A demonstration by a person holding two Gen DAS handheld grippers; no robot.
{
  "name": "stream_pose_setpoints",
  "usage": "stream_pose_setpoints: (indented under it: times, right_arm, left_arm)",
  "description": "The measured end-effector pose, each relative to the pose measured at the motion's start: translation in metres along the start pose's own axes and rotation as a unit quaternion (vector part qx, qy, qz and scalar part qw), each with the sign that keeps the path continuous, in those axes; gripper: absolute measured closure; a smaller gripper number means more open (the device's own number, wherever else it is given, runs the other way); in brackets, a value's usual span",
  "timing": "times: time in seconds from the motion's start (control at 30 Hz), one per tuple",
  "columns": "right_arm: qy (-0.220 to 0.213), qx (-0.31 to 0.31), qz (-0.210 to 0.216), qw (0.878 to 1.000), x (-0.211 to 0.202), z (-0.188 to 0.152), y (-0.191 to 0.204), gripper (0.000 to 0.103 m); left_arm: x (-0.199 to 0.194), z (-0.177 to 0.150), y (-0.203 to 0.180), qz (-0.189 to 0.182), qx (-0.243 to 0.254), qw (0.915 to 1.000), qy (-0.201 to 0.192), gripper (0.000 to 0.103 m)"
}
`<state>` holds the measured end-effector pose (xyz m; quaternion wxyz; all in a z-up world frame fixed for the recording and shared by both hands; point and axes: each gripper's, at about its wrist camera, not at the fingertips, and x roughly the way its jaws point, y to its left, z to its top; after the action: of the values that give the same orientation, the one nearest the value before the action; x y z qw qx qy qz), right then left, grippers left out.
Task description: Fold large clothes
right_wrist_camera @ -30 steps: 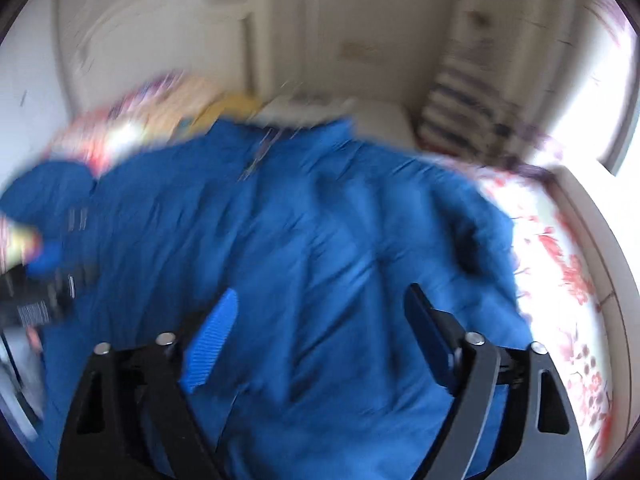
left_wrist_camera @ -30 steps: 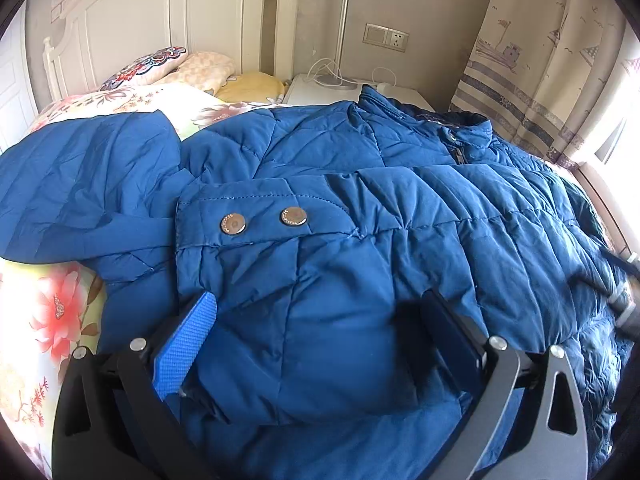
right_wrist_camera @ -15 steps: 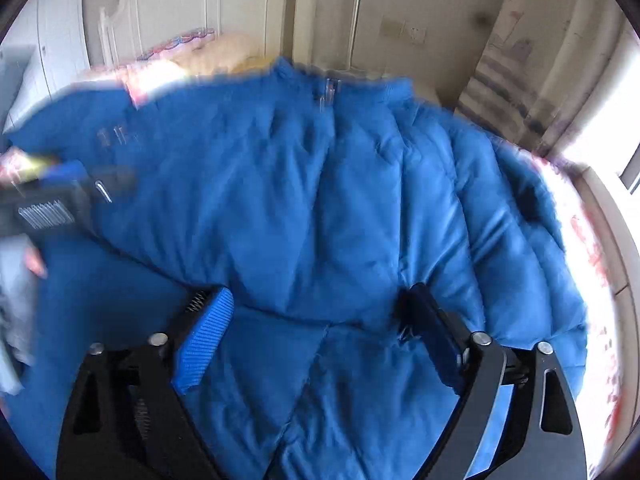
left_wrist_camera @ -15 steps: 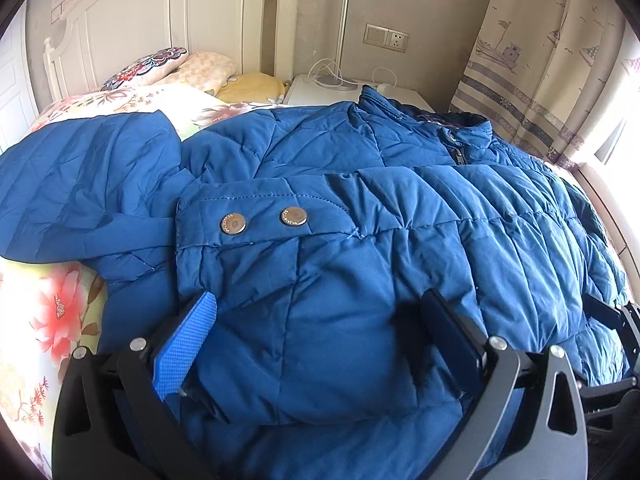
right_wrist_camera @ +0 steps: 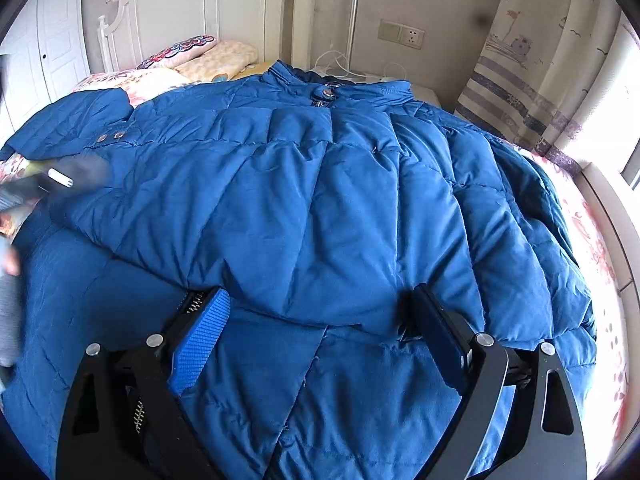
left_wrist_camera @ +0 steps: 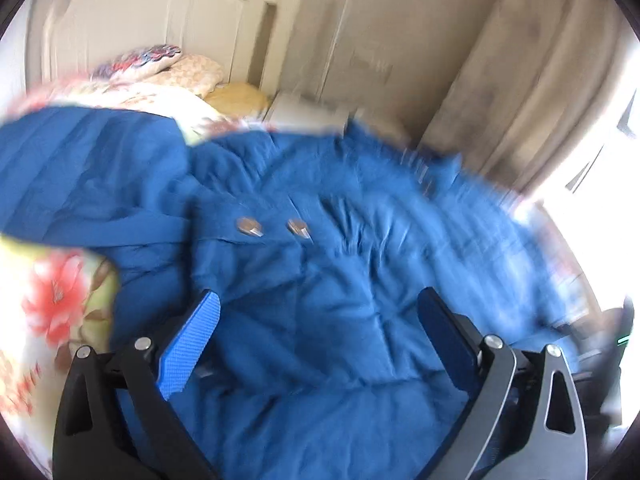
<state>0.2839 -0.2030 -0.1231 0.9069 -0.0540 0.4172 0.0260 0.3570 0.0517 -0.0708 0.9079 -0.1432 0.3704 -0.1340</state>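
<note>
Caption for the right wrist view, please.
Open right gripper poised over a blue puffer jacket spread on a floral bed.

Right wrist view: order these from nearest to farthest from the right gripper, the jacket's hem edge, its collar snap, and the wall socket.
1. Hem edge of the jacket, between the right gripper's fingers.
2. Collar snap, top centre of the jacket.
3. Wall socket, on the wall behind.

One blue jacket [right_wrist_camera: 320,200], two snaps [left_wrist_camera: 272,227], perhaps three pillows [right_wrist_camera: 216,56].
</note>
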Motion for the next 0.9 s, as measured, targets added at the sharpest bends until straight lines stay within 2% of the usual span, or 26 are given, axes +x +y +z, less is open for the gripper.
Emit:
stream_pose_setpoints:
  times: [0.07, 0.13, 0.2, 0.23, 0.27, 0.37, 0.4, 0.47, 0.5, 0.53, 0.57, 0.6, 0.63, 0.67, 0.73, 0.8, 0.83, 0.87, 0.9]
  right_arm:
    - [0.001, 0.0, 0.0, 1.0, 0.0, 0.0, 0.0, 0.015]
    - [0.0, 0.0, 0.0, 1.0, 0.0, 0.0, 0.0, 0.015]
    - [0.0, 0.001, 0.002, 1.0, 0.0, 0.0, -0.001, 0.015]
    - [0.0, 0.001, 0.002, 1.0, 0.0, 0.001, -0.001, 0.015]
    - [0.0, 0.001, 0.003, 1.0, 0.0, 0.001, -0.001, 0.015]
    - [0.001, 0.001, 0.004, 1.0, 0.0, 0.001, -0.001, 0.015]
    - [0.001, 0.001, 0.004, 1.0, 0.0, 0.001, -0.001, 0.015]
    - [0.001, 0.001, 0.004, 1.0, 0.0, 0.001, -0.001, 0.015]
    - [0.001, 0.001, 0.004, 1.0, 0.0, 0.001, -0.001, 0.015]
    - [0.001, 0.002, 0.005, 1.0, 0.0, 0.001, -0.001, 0.015]
    - [0.0, 0.002, 0.006, 1.0, 0.001, 0.001, -0.001, 0.015]
    - [0.0, 0.002, 0.007, 1.0, 0.001, 0.001, -0.001, 0.015]
    - [0.0, 0.002, 0.008, 1.0, 0.0, 0.0, -0.002, 0.015]
    - [0.0, 0.002, 0.008, 1.0, 0.0, 0.0, -0.002, 0.015]
    - [0.0, 0.003, 0.01, 1.0, 0.0, 0.001, -0.001, 0.015]
    - [-0.001, 0.003, 0.009, 1.0, 0.0, 0.001, -0.001, 0.015]
    - [-0.001, 0.003, 0.009, 1.0, 0.0, 0.001, -0.001, 0.015]
    - [-0.001, 0.003, 0.01, 1.0, 0.0, 0.001, -0.001, 0.015]
    - [-0.002, 0.003, 0.01, 1.0, 0.0, 0.001, -0.001, 0.014]
  left_arm:
    - [-0.034, 0.013, 0.049, -0.008, -0.077, 0.9961, -0.041, 0.004]
    - [-0.062, 0.025, 0.107, 0.01, -0.151, 0.9855, -0.076, 0.004]
    - [-0.089, 0.035, 0.181, 0.064, -0.226, 0.9667, -0.101, 0.006]
    - [-0.097, 0.038, 0.206, 0.075, -0.251, 0.9589, -0.108, 0.007]
    - [-0.107, 0.04, 0.244, 0.082, -0.292, 0.9458, -0.117, 0.01]
    - [-0.126, 0.046, 0.315, 0.053, -0.368, 0.9174, -0.143, 0.017]
    - [-0.131, 0.051, 0.332, 0.066, -0.384, 0.9091, -0.149, 0.017]
    - [-0.134, 0.062, 0.351, 0.086, -0.392, 0.9037, -0.149, 0.018]
    - [-0.132, 0.068, 0.362, 0.085, -0.402, 0.9, -0.146, 0.026]
    - [-0.13, 0.069, 0.367, 0.08, -0.411, 0.896, -0.147, 0.039]
    - [-0.124, 0.072, 0.374, 0.07, -0.424, 0.8921, -0.141, 0.076]
    - [-0.121, 0.075, 0.373, 0.07, -0.424, 0.8924, -0.136, 0.088]
    - [-0.122, 0.078, 0.367, 0.077, -0.418, 0.8936, -0.143, 0.091]
    - [-0.13, 0.085, 0.346, 0.093, -0.385, 0.9021, -0.171, 0.094]
    - [-0.146, 0.094, 0.306, 0.092, -0.323, 0.9186, -0.209, 0.096]
    - [-0.156, 0.107, 0.237, 0.062, -0.24, 0.9401, -0.234, 0.096]
    - [-0.158, 0.11, 0.211, 0.042, -0.21, 0.9479, -0.236, 0.096]
    - [-0.154, 0.115, 0.164, 0.006, -0.154, 0.9614, -0.228, 0.096]
    - [-0.15, 0.117, 0.136, -0.017, -0.121, 0.9683, -0.218, 0.096]
